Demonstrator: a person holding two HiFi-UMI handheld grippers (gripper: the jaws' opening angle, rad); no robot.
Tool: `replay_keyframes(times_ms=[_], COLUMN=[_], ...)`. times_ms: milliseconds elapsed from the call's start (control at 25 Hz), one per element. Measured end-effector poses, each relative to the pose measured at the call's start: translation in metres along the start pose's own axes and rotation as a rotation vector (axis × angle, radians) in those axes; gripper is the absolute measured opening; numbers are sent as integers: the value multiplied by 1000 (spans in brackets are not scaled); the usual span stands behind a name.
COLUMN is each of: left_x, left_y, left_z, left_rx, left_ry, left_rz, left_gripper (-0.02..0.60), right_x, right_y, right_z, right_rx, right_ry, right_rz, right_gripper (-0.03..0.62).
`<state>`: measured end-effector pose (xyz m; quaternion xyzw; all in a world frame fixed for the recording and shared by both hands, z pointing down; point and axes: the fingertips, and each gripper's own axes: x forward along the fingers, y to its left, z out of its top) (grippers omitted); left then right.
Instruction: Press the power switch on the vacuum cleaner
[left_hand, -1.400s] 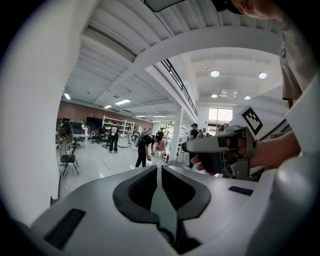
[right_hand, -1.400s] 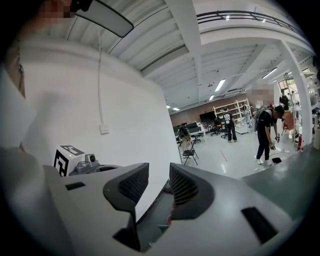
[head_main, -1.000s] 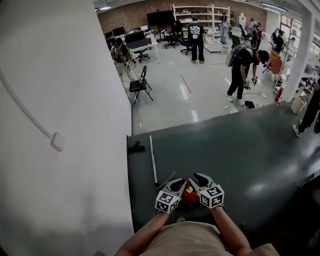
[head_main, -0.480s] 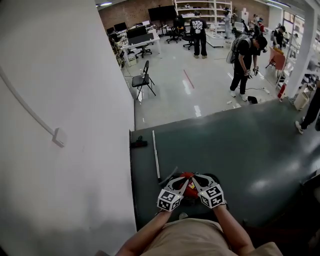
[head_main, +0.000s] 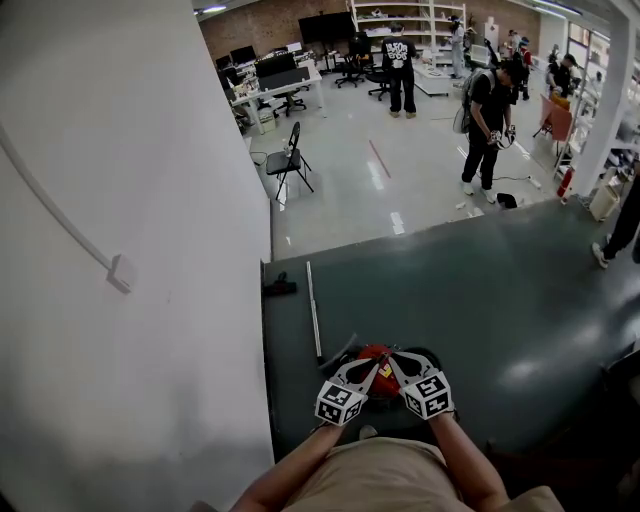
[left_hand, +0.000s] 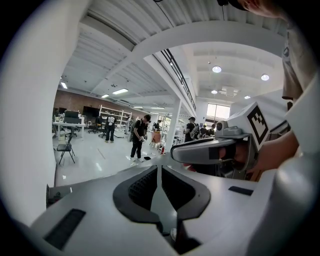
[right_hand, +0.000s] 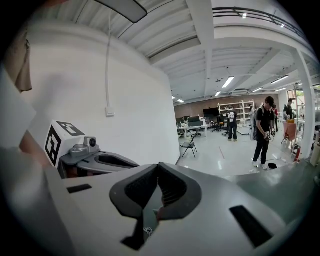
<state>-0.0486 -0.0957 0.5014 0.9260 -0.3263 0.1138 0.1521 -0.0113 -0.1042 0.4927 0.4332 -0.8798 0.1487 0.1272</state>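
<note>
Vacuum (head_main: 375, 353): red body w/ black part; sits on dark mat (head_main: 480, 300) at near edge, centre, right in front of the person. Mostly hidden under both grippers.
Switch: can't be made out in any view.
Left gripper (head_main: 368, 368): jaws together, only a thin slit btwn pads, nothing held. Tip angles far and right, over the red body.
Right gripper (head_main: 397, 362): jaws together, tips meeting, nothing btwn them. Tip angles far and left, over vacuum's top; contact w/ it can't be told.
Grippers, relation: tips converge just beside each other in a V; marker cubes on the near side.
Forearms (head_main: 455, 465): bare, enter from near edge, one to each gripper.
Tube (head_main: 313, 310): thin, pale, lies on mat left of vacuum, running near to far.
Black item (head_main: 278, 288): small, at mat's far-left corner, by the wall.
Wall (head_main: 120, 150): white, fills left side; conduit runs down to a small box (head_main: 120, 272).
Chair (head_main: 290, 160): black, folding, on pale floor beyond mat.
People: several stand far off; one w/ backpack (head_main: 490, 110) at far right.
</note>
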Motion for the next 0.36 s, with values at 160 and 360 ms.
replay_keyframes(times_ms=[160, 360], left_x=[0, 1], left_y=[-2, -3], left_z=[-2, -9], left_rx=[-1, -9], left_ry=[9, 17], left_rz=[-2, -10], left_gripper=[15, 15], right_x=[-6, -10], right_y=[-1, -4], right_z=[-6, -12], right_rx=[-6, 3], right_ry=[15, 18], right_rz=[7, 7], right_gripper=[12, 12])
